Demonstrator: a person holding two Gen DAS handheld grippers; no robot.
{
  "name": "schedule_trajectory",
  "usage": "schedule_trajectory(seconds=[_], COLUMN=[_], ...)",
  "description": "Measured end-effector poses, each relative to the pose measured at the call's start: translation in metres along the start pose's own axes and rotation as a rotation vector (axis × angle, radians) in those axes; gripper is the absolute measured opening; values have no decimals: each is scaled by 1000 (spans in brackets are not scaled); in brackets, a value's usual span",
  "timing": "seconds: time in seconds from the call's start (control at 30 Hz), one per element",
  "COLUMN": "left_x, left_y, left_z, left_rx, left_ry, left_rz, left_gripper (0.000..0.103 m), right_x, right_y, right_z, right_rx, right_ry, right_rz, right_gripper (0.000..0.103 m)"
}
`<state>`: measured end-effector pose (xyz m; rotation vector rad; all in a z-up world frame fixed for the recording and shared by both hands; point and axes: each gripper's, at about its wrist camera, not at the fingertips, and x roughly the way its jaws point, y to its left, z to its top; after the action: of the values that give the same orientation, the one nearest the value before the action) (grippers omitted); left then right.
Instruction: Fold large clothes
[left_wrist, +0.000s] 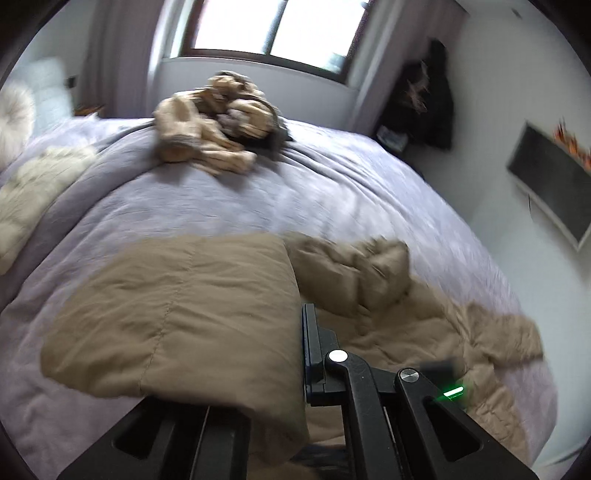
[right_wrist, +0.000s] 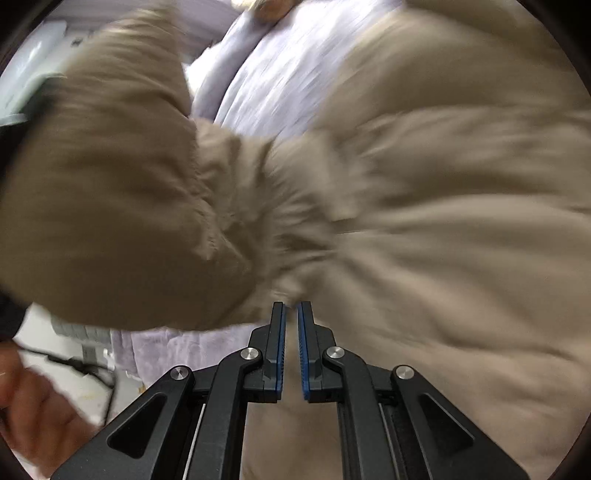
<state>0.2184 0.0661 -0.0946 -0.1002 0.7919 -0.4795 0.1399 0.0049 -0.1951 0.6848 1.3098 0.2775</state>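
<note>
A large tan padded jacket (left_wrist: 173, 306) lies on the lilac bed cover (left_wrist: 221, 199). One panel is lifted and draped over my left gripper (left_wrist: 295, 354), which is shut on its edge; the left finger is hidden under the cloth. Crumpled parts of the jacket (left_wrist: 354, 273) lie to the right. In the right wrist view the same tan jacket (right_wrist: 424, 192) fills the frame, blurred by motion. My right gripper (right_wrist: 291, 314) is shut on a bunched fold of it, with cloth between the blue pads (right_wrist: 303, 350).
A pile of beige clothes (left_wrist: 214, 122) lies at the far end of the bed under the window (left_wrist: 273, 29). A cream fluffy blanket (left_wrist: 33, 184) lies at the left. A dark wall panel (left_wrist: 550, 184) hangs on the right. A hand (right_wrist: 33, 406) shows at lower left.
</note>
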Motion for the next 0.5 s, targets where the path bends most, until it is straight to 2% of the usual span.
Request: schedule_trajectory(seconds=[0.07, 0.17, 0.3, 0.33, 0.37, 0.43, 0.47, 0.5], left_x=[25, 72, 121, 128, 131, 130, 129, 126], left_y=[-35, -83, -117, -123, -129, -141, -146, -152], left_z=[-6, -25, -51, -57, -63, -74, -77, -81], left_rx=[53, 142, 224, 242, 254, 274, 296, 329], left_ry=[37, 126, 238, 255, 276, 271, 265, 264], left_rz=[-2, 47, 121, 137, 125, 104, 107, 114], left_gripper=[7, 7, 8, 23, 51, 80, 86, 86], right_x=[-40, -95, -157, -166, -172, -178, -185, -194], right_y=[-28, -62, -103, -111, -117, -123, -129, -141], right_z=[-1, -5, -15, -18, -20, -24, -24, -26], right_rx=[62, 106, 152, 160, 165, 178, 183, 188], right_ry=[-45, -127, -217, -227, -232, -240, -240, -240], right_rz=[-20, -99, -214, -235, -249, -273, -276, -275], right_gripper=[7, 7, 7, 8, 8, 8, 8, 8])
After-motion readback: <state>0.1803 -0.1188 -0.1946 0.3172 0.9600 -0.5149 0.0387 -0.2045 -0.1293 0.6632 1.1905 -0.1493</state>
